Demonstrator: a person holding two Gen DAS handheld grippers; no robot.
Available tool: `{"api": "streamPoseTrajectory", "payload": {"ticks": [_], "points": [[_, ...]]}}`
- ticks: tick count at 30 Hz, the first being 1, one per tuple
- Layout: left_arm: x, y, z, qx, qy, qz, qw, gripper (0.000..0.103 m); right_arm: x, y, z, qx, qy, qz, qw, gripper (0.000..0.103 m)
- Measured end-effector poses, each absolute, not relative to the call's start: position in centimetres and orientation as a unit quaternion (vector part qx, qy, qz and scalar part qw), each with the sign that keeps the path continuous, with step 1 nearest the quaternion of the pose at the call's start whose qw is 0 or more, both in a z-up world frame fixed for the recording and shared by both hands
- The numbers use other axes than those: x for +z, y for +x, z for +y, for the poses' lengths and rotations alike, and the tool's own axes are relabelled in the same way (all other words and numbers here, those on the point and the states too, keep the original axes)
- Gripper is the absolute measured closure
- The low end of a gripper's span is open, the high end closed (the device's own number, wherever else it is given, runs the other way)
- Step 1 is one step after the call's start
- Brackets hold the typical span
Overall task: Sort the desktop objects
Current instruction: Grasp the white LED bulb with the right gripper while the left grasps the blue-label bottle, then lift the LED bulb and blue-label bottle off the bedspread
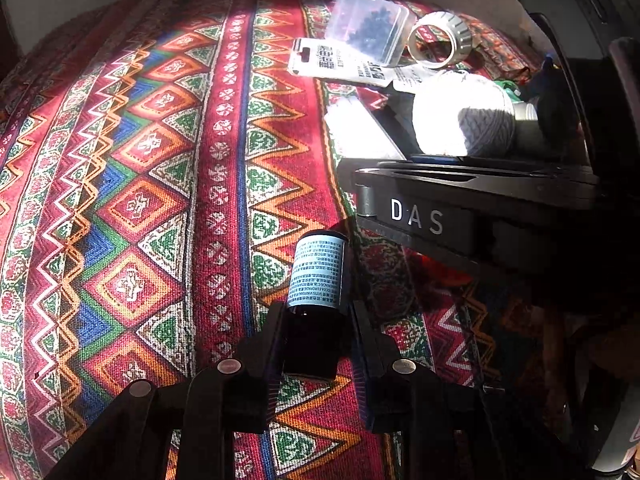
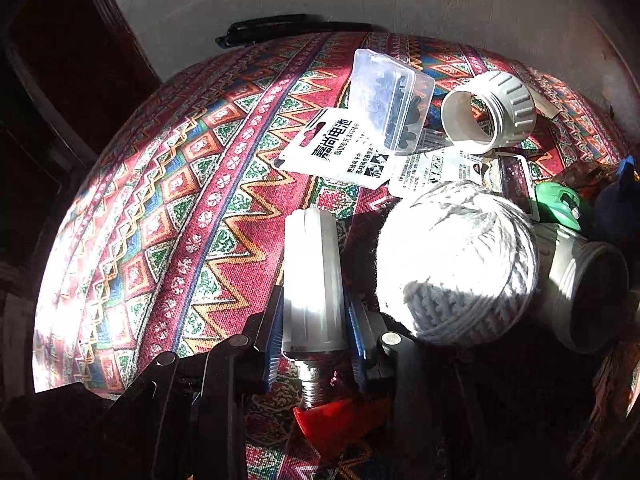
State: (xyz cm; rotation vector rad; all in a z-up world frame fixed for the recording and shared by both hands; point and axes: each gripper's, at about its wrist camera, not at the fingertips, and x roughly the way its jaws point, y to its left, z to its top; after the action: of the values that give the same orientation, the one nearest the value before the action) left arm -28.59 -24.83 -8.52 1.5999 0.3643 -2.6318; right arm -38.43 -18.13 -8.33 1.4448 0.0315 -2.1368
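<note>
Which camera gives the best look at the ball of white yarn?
The right wrist view: the ball of white yarn sits close and whole, its wound strands visible. In the left wrist view the yarn is smaller, near the right edge, its base hidden behind the black gripper body.

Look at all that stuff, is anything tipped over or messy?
Yes. The white screw-top jar lies on its side, open mouth facing out, beside the clear plastic box, which leans on the battery card. The things sit jumbled in a heap by the yarn ball. Nothing looks spilled or broken.
</note>
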Motion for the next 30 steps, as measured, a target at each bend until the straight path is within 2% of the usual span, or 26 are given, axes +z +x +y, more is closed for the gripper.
{"api": "streamPoseTrajectory", "payload": {"ticks": [2, 8, 9, 10, 14, 15, 17, 18, 19, 23, 26, 27, 28, 30], "points": [[-7.9, -28.1, -25.1, -0.851, 0.509, 0.127, 0.022, 0.078, -6.8, -38.0, -16.8, -0.789, 0.542, -0.018, 0.289, 0.073], [-3.7, -25.3, -25.0, -0.871, 0.465, 0.155, 0.022, 0.081, 1.6, -33.8, -12.7, -0.817, 0.484, -0.037, 0.312, 0.073], [-2.8, -24.8, -24.6, -0.876, 0.457, 0.152, 0.022, 0.088, 2.9, -32.9, -11.9, -0.822, 0.473, -0.039, 0.315, 0.073], [-2.0, -24.4, -24.2, -0.881, 0.45, 0.147, 0.021, 0.09, 3.8, -32.0, -10.8, -0.826, 0.463, -0.049, 0.316, 0.073], [0.1, -23.2, -23.2, -0.895, 0.429, 0.121, 0.022, 0.09, 6.1, -28.9, -6.4, -0.834, 0.438, -0.096, 0.32, 0.073], [-0.2, -23.2, -23.6, -0.894, 0.427, 0.131, 0.019, 0.09, 6.1, -28.4, -5.5, -0.833, 0.437, -0.107, 0.321, 0.073], [-0.9, -23.2, -24.4, -0.892, 0.426, 0.149, 0.015, 0.079, 5.8, -27.6, -3.4, -0.83, 0.444, -0.123, 0.315, 0.073], [-1.8, -23.5, -24.4, -0.888, 0.435, 0.149, 0.015, 0.068, 5.6, -27.3, -2.4, -0.828, 0.447, -0.13, 0.313, 0.073], [-2.8, -24.1, -24.2, -0.882, 0.449, 0.142, 0.017, 0.065, 5.2, -26.9, -1.6, -0.825, 0.45, -0.137, 0.312, 0.073], [-7.7, -26.6, -23.0, -0.843, 0.523, 0.123, 0.019, 0.065, 4.4, -27.2, -0.2, -0.822, 0.457, -0.15, 0.305, 0.073], [-9.5, -27.5, -21.2, -0.834, 0.545, 0.072, 0.041, 0.065, 4.2, -27.7, 0.3, -0.823, 0.458, -0.151, 0.3, 0.073], [-9.2, -27.7, -20.8, -0.836, 0.543, 0.065, 0.049, 0.075, 4.1, -27.9, 0.5, -0.823, 0.46, -0.152, 0.299, 0.073], [-9.0, -27.7, -20.7, -0.836, 0.542, 0.071, 0.053, 0.079, 4.0, -28.0, 0.6, -0.823, 0.459, -0.153, 0.298, 0.073], [-8.5, -27.4, -20.4, -0.836, 0.54, 0.081, 0.056, 0.079, 4.3, -28.0, 1.1, -0.826, 0.454, -0.155, 0.296, 0.073]]}}
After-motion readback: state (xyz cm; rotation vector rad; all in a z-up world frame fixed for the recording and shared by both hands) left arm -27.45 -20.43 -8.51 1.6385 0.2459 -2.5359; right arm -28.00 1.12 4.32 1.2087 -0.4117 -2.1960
